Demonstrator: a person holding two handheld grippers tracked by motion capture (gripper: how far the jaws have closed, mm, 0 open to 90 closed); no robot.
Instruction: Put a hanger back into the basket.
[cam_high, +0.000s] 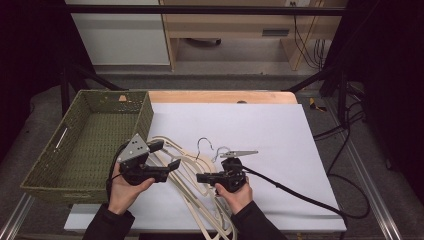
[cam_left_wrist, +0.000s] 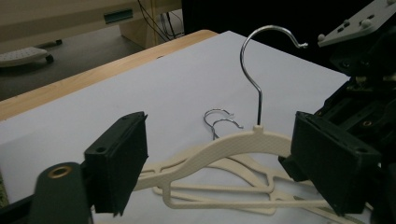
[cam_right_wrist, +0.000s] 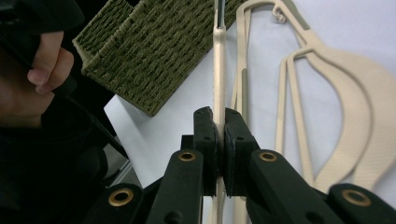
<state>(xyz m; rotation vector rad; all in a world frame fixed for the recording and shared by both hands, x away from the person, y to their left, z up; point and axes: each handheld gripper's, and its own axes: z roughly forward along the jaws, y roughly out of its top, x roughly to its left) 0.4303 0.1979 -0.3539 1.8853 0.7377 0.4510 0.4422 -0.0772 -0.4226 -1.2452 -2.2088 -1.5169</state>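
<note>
Several cream plastic hangers (cam_high: 200, 210) with metal hooks lie in a loose pile on the white sheet (cam_high: 260, 135). My right gripper (cam_high: 199, 177) points left and is shut on the thin edge of one cream hanger (cam_right_wrist: 218, 70), holding it a little above the others. That hanger (cam_left_wrist: 233, 144) stands between the jaws of my left gripper (cam_left_wrist: 224, 163), its hook (cam_left_wrist: 252, 70) rising upright. The left gripper (cam_high: 166, 156) is open, with both jaws apart from the hanger. Two more hangers (cam_left_wrist: 219, 186) lie flat beneath it.
A green woven basket (cam_high: 145, 117) sits at the table's left, close to the left gripper, and its corner (cam_right_wrist: 154, 51) is near the held hanger. The wooden table edge (cam_high: 220, 96) runs along the back. A black cable (cam_high: 300, 195) trails right from the right gripper.
</note>
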